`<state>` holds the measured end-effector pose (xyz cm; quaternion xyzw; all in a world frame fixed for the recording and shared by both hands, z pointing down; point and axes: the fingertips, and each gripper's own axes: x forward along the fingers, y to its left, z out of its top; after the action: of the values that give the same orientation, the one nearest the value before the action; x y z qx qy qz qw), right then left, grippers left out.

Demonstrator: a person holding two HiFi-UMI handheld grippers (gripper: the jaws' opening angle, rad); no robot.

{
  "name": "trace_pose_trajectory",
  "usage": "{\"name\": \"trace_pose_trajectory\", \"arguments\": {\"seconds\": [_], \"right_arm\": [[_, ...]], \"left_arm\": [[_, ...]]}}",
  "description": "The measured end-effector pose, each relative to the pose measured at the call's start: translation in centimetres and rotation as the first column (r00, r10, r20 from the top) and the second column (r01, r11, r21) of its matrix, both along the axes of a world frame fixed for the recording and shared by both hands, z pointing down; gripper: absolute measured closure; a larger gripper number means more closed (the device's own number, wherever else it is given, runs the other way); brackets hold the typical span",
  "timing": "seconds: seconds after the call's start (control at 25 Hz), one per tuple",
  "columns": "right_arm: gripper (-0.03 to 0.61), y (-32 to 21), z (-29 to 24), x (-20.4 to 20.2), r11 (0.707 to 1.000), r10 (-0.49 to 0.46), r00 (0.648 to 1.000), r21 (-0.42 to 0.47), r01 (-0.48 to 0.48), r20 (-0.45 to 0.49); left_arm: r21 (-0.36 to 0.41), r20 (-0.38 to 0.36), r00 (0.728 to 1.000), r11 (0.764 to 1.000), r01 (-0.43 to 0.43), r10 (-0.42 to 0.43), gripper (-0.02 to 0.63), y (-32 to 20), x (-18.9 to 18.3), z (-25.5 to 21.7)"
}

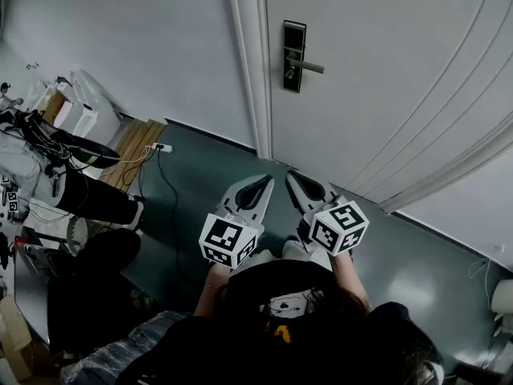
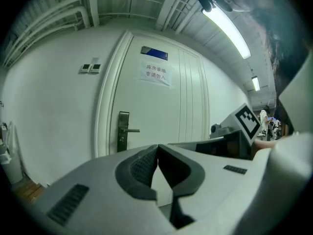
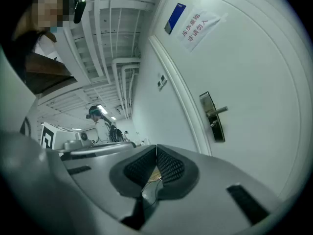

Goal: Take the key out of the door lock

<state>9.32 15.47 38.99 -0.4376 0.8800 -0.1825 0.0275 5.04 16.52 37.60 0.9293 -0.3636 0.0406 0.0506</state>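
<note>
The white door (image 1: pixel 385 70) carries a dark lock plate (image 1: pixel 293 54) with a silver lever handle (image 1: pixel 309 66). A small key (image 1: pixel 288 75) sticks out just below the lever; it also shows as a small key (image 3: pixel 213 124) in the right gripper view. Both grippers are held low in front of the door, well short of the lock. My left gripper (image 1: pixel 267 181) has its jaws together with nothing between them, and the left gripper (image 2: pixel 157 147) points toward the door, right of the lock plate (image 2: pixel 122 131). My right gripper (image 1: pixel 291 175) is shut and empty; the lock plate (image 3: pixel 212 116) lies to the upper right of the right gripper (image 3: pixel 156 150).
A power strip (image 1: pixel 161 147) with cables lies on the grey floor left of the door frame (image 1: pixel 250 62). Boxes, a fan and cluttered gear (image 1: pixel 48 135) fill the left side. Another person (image 3: pixel 101 124) stands far off. A paper notice (image 2: pixel 155 72) hangs on the door.
</note>
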Motion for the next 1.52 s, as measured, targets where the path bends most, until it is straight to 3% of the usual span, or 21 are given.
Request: {"name": "trace_pose_trajectory", "arguments": {"seconds": [0.48, 0.96, 1.28, 1.52], "right_arm": [[0.571, -0.1, -0.3, -2.1, 1.000, -0.016, 1.000, 0.019, 0.016, 0.008], [0.571, -2.8, 1.2, -1.6, 0.999, 0.013, 1.000, -0.047, -0.013, -0.005], [0.571, -8.9, 2.7, -1.7, 0.997, 0.018, 0.998, -0.082, -0.013, 0.056], [0.571, -16.0, 3.8, 0.2, 0.994, 0.040, 0.999, -0.100, -0.039, 0.009]], "left_arm": [[0.006, 0.000, 1.000, 1.000, 0.015, -0.015, 0.604, -0.2, -2.1, 0.0], [-0.034, -0.013, 1.000, 0.999, 0.005, -0.005, 0.604, -2.6, -2.1, 1.0], [-0.065, -0.010, 0.998, 0.996, 0.059, -0.060, 0.604, -8.5, -4.0, 2.1], [-0.077, -0.009, 0.998, 0.996, 0.053, -0.054, 0.604, -15.8, -2.6, 2.4]]}}
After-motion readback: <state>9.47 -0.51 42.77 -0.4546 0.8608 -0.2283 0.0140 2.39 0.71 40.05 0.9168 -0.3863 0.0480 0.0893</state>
